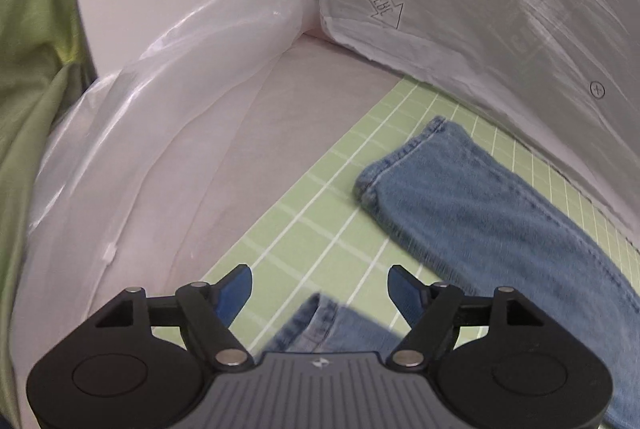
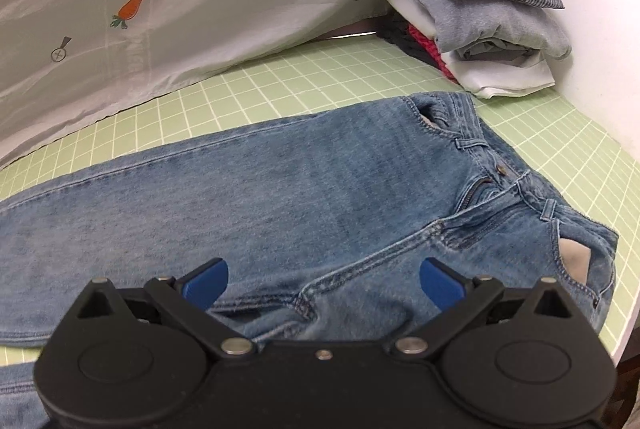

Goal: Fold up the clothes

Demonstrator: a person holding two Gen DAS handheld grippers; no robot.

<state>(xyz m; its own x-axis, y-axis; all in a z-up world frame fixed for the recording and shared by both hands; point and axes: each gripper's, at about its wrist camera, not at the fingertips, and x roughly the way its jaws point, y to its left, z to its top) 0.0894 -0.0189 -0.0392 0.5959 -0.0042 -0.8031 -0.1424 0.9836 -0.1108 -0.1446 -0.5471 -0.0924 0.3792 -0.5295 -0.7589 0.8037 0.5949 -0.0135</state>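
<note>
Left gripper has its blue pads spread wide with nothing between them, hanging over the green grid-lined mat near one hem of the faded blue denim jeans. Bare mat runs left to the white plastic sheet. Right gripper is wide open too, above the jeans' crotch seam. The stack of folded clothes sits in the far corner.
</note>
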